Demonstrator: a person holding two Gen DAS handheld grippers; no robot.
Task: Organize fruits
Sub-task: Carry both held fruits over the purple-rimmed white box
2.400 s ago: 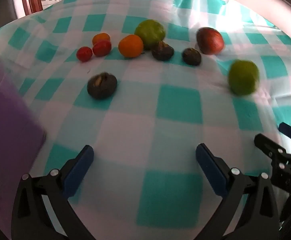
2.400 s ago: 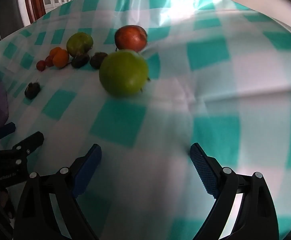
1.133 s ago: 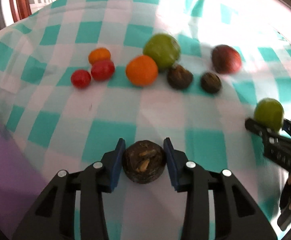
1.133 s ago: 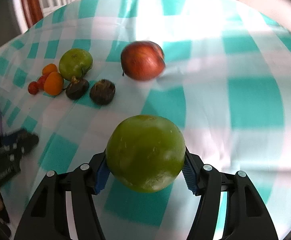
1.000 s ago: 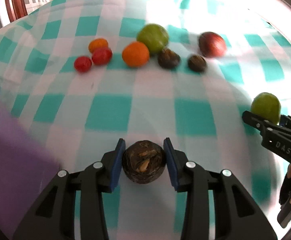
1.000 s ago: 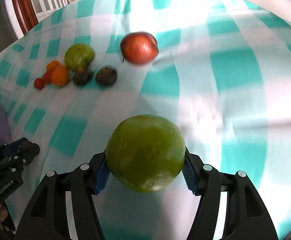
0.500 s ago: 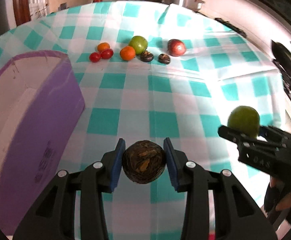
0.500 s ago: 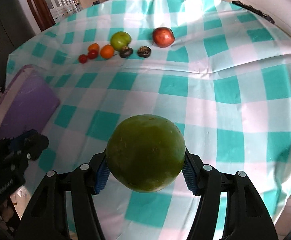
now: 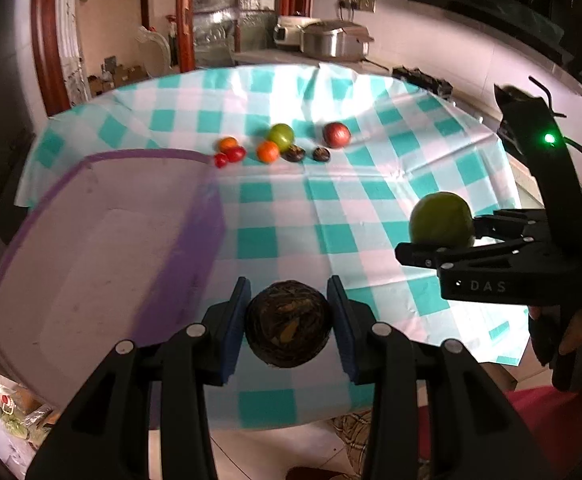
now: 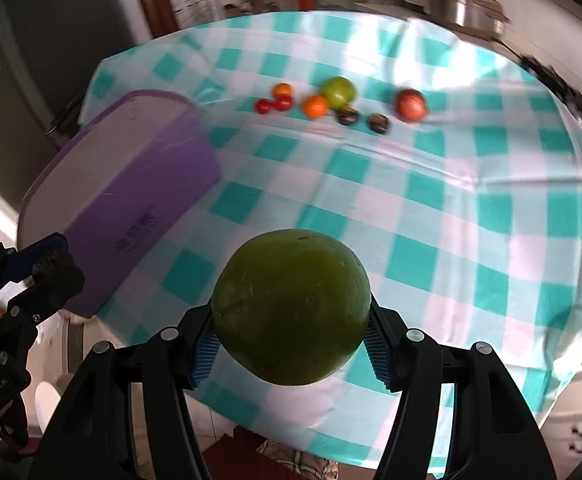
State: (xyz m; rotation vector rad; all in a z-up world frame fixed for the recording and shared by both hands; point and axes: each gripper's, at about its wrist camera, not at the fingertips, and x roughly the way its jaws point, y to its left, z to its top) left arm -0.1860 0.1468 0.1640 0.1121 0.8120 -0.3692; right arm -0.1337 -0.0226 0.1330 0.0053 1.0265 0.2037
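Observation:
My left gripper (image 9: 289,322) is shut on a dark brown round fruit (image 9: 288,323), held in the air above the table's near edge, just right of the purple bin (image 9: 103,248). My right gripper (image 10: 291,346) is shut on a large green fruit (image 10: 291,307), also lifted over the near part of the checked cloth. In the left wrist view the green fruit (image 9: 441,220) and the right gripper (image 9: 441,236) show at the right. Across the table lies a row of fruits: small red and orange ones (image 9: 231,152), an orange (image 9: 267,151), a green one (image 9: 281,134), two dark ones (image 9: 307,154) and a red one (image 9: 336,134).
The purple bin (image 10: 119,184) stands at the table's left side, its white inside showing. The teal-and-white cloth (image 9: 331,208) covers a round table whose near edge lies below both grippers. A counter with a steel cooker (image 9: 337,42) stands behind. A person's hand (image 9: 571,332) holds the right gripper.
Both grippers have risen and pulled back from the fruit row with their fruits held. The table looks farther off, and the purple bin has come into full view at the left.

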